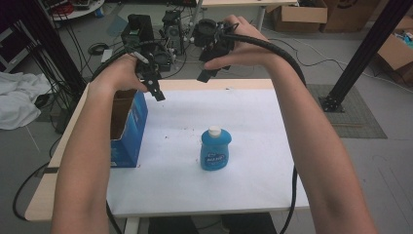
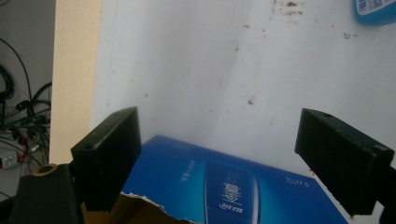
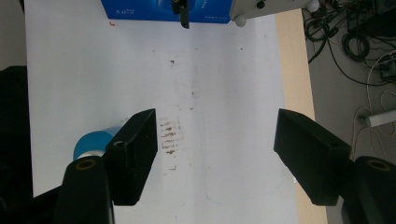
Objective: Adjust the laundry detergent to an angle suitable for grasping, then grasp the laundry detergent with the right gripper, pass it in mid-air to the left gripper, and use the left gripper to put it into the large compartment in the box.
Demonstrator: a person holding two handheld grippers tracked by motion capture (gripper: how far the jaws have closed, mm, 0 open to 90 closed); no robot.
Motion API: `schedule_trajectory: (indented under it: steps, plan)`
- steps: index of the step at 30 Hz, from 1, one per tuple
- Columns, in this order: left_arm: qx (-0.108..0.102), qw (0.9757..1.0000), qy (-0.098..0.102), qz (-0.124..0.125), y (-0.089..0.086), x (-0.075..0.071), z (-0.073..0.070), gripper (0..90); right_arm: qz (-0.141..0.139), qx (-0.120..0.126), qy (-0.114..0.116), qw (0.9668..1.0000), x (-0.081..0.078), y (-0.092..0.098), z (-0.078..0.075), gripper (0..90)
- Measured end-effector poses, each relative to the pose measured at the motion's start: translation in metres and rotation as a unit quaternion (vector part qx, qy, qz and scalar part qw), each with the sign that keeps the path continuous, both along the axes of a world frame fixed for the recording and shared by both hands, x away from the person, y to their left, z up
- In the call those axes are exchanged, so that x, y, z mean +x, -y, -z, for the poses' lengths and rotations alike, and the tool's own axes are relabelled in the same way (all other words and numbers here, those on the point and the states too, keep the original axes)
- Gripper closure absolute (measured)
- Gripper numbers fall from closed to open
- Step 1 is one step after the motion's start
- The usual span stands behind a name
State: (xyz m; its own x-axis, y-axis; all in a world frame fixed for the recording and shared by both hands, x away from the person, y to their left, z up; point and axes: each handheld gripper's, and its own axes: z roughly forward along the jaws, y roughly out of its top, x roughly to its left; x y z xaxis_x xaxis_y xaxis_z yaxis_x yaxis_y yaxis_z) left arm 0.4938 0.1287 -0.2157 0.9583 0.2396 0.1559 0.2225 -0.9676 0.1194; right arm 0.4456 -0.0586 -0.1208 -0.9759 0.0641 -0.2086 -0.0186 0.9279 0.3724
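Two tongs wide apart, blue bottle (image 1: 215, 149), label unreadable

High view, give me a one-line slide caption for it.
Two open grippers, left gripper and right gripper, held above a white-covered table with a blue bottle and blue box.

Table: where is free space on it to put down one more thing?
Free: the white sheet right of the blue bottle, out to the table's right edge, and the strip in front of the bottle. Tighter: the gap between the bottle and the blue box, and the far left, where the left claw hovers.
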Motion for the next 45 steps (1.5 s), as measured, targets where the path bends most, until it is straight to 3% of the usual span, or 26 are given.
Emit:
schedule_trajectory:
  steps: [10,14,20,25,27,33,38,45]
  plan:
    - [-0.017,0.9998,0.004,-0.004,-0.002,-0.002,-0.003,15.3,-0.001,-0.001,-0.004,1.0000,0.003,0.002,0.004,29.4]
    - [-0.006,1.0000,0.003,0.001,0.000,-0.004,-0.004,15.3,-0.002,-0.001,-0.003,1.0000,0.002,0.005,0.004,28.6]
    - [-0.012,0.9999,0.009,-0.001,0.000,-0.006,-0.005,15.3,-0.002,0.003,-0.005,1.0000,0.002,0.006,0.004,28.2]
    - [-0.003,1.0000,0.007,0.001,0.000,-0.009,-0.005,15.3,-0.006,0.002,-0.003,1.0000,-0.001,0.003,0.009,28.2]
    - [-0.014,0.9998,0.011,-0.003,-0.002,-0.011,-0.007,15.3,-0.007,0.004,-0.002,1.0000,-0.001,0.004,0.008,28.2]
    - [-0.022,0.9996,0.018,0.001,-0.002,-0.011,-0.009,15.3,-0.008,0.017,-0.003,0.9998,0.000,0.011,0.006,26.7]
    - [-0.022,0.9996,0.018,0.001,-0.001,-0.015,-0.009,15.3,-0.021,0.059,-0.009,0.9980,-0.003,0.020,0.004,25.8]
    - [-0.010,0.9998,0.017,0.000,0.003,-0.020,-0.010,15.3,-0.034,0.086,-0.012,0.9956,-0.009,0.038,0.009,23.6]
